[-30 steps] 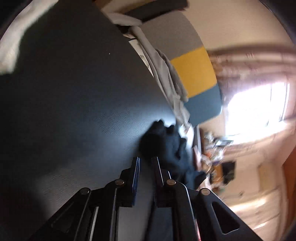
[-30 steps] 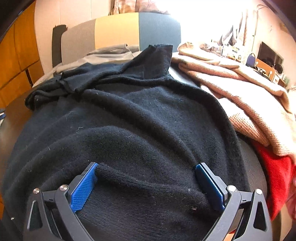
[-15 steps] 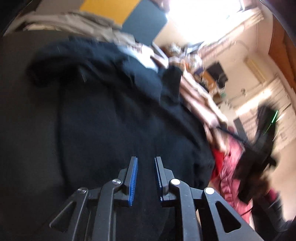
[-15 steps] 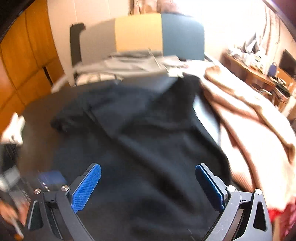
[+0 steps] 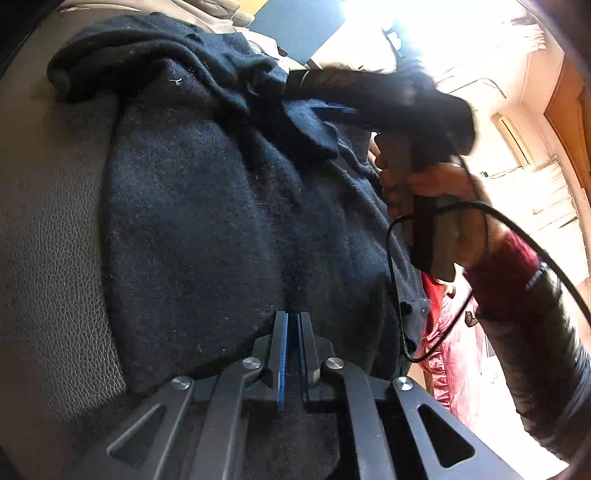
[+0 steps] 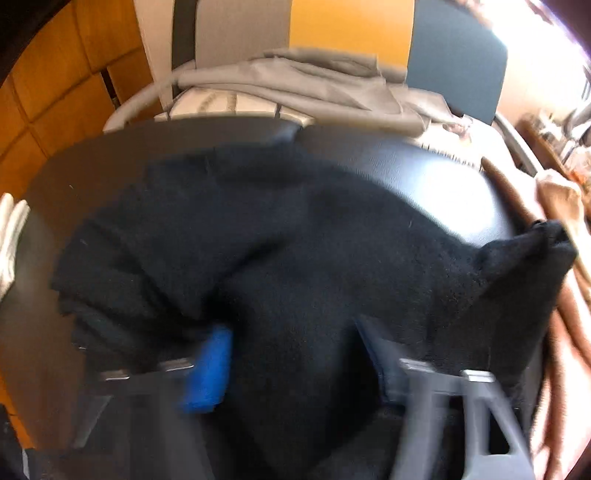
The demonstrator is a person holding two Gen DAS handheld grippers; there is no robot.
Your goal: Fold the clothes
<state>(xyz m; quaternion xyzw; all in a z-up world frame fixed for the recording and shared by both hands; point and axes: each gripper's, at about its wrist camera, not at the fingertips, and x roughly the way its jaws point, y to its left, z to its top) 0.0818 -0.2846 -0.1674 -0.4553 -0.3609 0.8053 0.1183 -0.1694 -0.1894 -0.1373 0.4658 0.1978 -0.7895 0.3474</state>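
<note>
While the left hand-held gripper [image 5: 291,325] pinches the black sweater [image 5: 207,206] on the table [image 5: 48,236], the right hand-held gripper [image 6: 295,332] straddles a fold, half-open.

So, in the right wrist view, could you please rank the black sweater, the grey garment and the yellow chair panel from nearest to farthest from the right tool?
1. Black sweater: directly at the right tool, between its fingers.
2. Grey garment: beyond the table's far edge, heaped on the seat.
3. Yellow chair panel: farthest, upright behind the garment.

Both wrist views look close along their fingers, sharing the black sweater [image 5: 207,206] on the table [image 6: 92,166].
</note>
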